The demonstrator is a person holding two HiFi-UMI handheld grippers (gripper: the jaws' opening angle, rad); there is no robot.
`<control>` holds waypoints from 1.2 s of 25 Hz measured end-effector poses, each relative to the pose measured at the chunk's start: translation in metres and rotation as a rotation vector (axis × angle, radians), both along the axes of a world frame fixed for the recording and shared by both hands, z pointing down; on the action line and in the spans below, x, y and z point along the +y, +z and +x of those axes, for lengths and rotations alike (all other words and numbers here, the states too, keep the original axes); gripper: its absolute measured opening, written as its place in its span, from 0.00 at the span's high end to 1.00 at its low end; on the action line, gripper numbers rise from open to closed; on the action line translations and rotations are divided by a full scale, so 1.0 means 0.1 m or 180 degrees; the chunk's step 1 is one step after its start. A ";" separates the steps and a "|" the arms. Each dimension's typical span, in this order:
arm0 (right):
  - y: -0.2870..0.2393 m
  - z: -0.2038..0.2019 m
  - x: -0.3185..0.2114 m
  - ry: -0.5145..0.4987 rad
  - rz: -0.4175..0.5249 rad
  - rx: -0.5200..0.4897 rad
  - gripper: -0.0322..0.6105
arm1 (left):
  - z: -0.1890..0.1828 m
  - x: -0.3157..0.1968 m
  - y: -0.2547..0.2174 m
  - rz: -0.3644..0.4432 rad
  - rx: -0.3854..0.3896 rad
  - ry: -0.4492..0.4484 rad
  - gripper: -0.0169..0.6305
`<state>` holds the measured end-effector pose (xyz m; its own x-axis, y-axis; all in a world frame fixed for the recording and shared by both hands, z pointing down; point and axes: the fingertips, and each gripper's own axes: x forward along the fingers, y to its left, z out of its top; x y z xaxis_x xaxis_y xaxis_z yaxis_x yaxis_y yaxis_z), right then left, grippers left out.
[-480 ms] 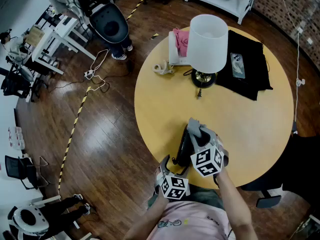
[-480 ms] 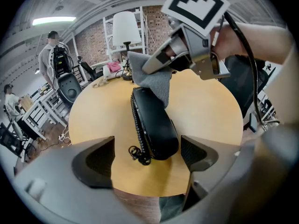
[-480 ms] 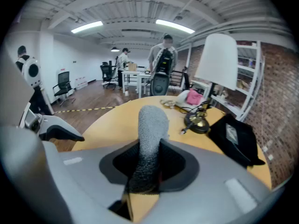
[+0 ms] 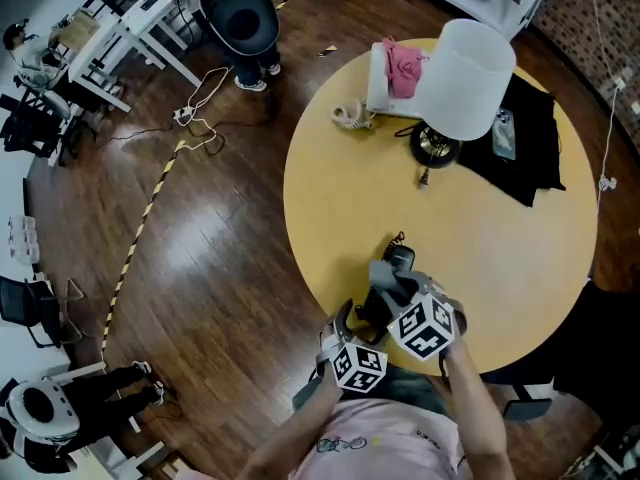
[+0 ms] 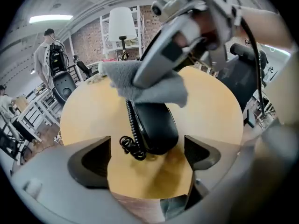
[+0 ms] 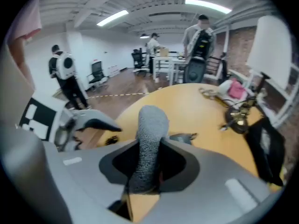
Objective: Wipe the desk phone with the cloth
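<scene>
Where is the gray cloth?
The right gripper pinches the cloth over the black phone at the near edge of the table, lower middle in head view.

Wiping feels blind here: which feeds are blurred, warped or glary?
Head view: sharp but dim, sheen on the floor. Left gripper view: fisheye-warped, table smeared just below the phone. Right gripper view: same warp, cloth readable, ceiling lights blown out.

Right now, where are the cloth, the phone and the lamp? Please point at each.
cloth (image 6: 149, 134), right gripper view, middle of the grey fold
phone (image 5: 158, 124), left gripper view, middle of the black body
lamp (image 4: 466, 73), head view, white shade
</scene>
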<state>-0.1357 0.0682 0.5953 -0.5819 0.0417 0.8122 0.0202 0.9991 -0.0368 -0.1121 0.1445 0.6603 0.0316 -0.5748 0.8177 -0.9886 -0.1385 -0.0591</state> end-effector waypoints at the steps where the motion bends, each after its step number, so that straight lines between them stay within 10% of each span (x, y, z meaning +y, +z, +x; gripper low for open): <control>1: -0.03 -0.02 -0.24 0.0294 0.0151 -0.0054 0.77 | -0.01 0.00 -0.08 0.0048 -0.0013 0.0008 0.22; 3: -0.04 0.00 -0.44 0.0545 0.0193 -0.0077 0.77 | -0.03 -0.04 -0.30 0.0202 -0.0089 0.0022 0.22; 8: 0.01 0.42 0.35 -0.0179 -0.0902 0.0051 0.77 | 0.04 -0.37 -0.62 0.0372 -0.0168 0.0260 0.20; 15: -0.21 1.64 -0.44 0.1730 -0.0880 -0.0355 0.77 | 0.22 -0.88 -0.18 -0.0065 -0.0313 0.0257 0.18; 19: -0.26 2.00 -0.26 0.1978 -0.0767 -0.0338 0.77 | -0.04 -0.91 -0.27 -0.0066 -0.0423 0.0064 0.49; 30: -0.29 2.17 -0.06 0.2196 -0.0882 -0.0541 0.77 | -0.06 -0.95 -0.28 -0.0210 -0.0449 -0.0181 0.53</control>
